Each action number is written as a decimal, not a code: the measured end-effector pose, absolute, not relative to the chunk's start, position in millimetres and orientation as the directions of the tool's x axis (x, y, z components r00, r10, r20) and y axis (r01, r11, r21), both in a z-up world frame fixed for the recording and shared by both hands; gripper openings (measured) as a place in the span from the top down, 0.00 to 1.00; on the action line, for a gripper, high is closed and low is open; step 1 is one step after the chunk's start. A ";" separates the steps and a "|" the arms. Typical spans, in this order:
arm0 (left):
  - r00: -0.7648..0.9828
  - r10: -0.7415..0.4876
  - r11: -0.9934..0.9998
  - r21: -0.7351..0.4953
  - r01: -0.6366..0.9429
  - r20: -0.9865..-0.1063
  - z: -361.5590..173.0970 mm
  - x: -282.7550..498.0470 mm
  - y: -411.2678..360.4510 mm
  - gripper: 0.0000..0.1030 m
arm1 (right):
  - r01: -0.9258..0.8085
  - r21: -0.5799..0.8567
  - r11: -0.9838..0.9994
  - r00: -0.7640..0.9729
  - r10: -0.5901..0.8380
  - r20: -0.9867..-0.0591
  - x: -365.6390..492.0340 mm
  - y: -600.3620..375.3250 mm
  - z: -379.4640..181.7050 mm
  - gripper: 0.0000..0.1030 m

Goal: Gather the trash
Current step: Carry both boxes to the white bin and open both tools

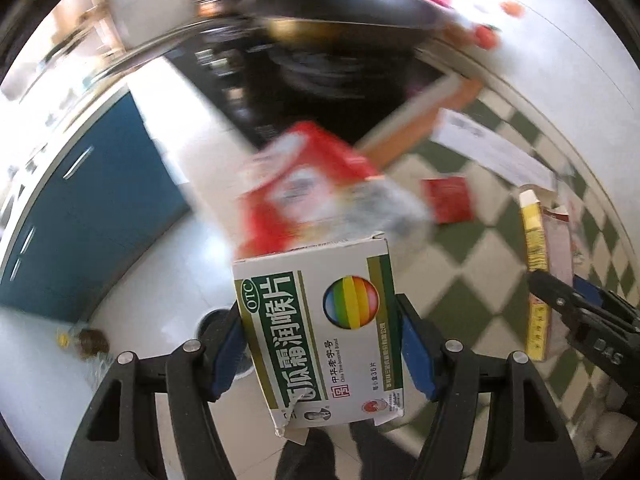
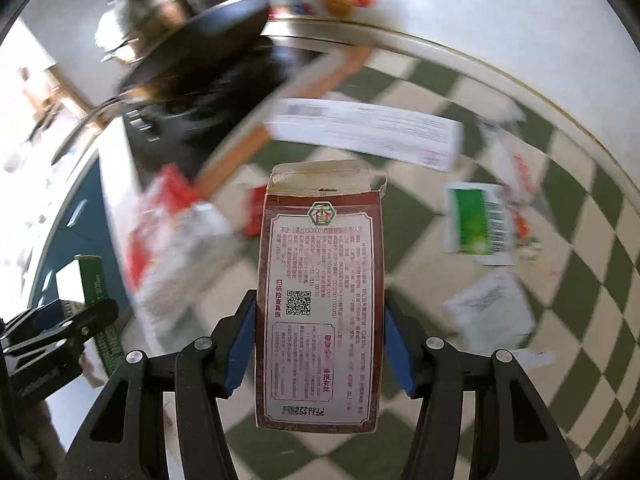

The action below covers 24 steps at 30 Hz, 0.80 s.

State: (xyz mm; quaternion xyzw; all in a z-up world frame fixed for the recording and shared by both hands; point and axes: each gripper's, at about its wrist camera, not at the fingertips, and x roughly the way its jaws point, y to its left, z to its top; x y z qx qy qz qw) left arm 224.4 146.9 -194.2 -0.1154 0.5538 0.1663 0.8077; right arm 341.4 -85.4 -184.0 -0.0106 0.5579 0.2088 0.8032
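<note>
While empty packets still litter the checked surface (image 2: 460,92), the left gripper (image 1: 320,336) pinches a green-and-white lozenge box (image 1: 320,332) at lower centre; the right gripper (image 2: 320,340) clamps a maroon carton (image 2: 320,300). Next, presumably: carrying both to a bin.

White carton (image 1: 320,332) with green bands and a rainbow-striped ball; maroon-bordered box (image 2: 320,300) with a white printed panel and green emblem. Tabletop (image 2: 560,280) cloth in a green-and-white diamond check. Blue pads (image 2: 240,344) on black fingers; blue cabinet (image 1: 88,216); black pan (image 1: 340,8).
</note>
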 end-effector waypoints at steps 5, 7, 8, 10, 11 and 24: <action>0.260 0.172 0.838 0.003 -0.545 -0.950 -209.9 155.2 230.0 0.36 | -0.510 0.288 0.811 0.166 0.421 -0.892 288.9 12.2 -191.8 0.42; 0.218 0.174 0.794 0.006 -0.609 -0.960 -227.5 124.3 265.3 0.36 | -0.562 0.304 0.770 0.106 0.431 -0.896 264.7 51.0 -208.4 0.42; 0.198 0.166 0.772 0.003 -0.636 -0.966 -239.0 108.7 280.9 0.36 | -0.588 0.306 0.749 0.077 0.428 -0.900 250.7 72.1 -219.9 0.42; 0.151 0.138 0.730 -0.003 -0.684 -0.979 -268.9 79.9 312.0 0.36 | -0.626 0.311 0.715 0.027 0.418 -0.908 226.4 107.8 -245.9 0.42; 0.132 0.116 0.712 -0.010 -0.702 -0.984 -285.1 67.6 326.3 0.36 | -0.641 0.306 0.704 0.006 0.404 -0.915 213.5 126.7 -263.7 0.42; 0.071 -0.256 0.567 -0.209 -0.797 -0.964 -592.4 24.5 442.2 0.36 | -0.562 0.339 0.755 -0.233 0.249 -0.940 151.4 247.2 -584.7 0.42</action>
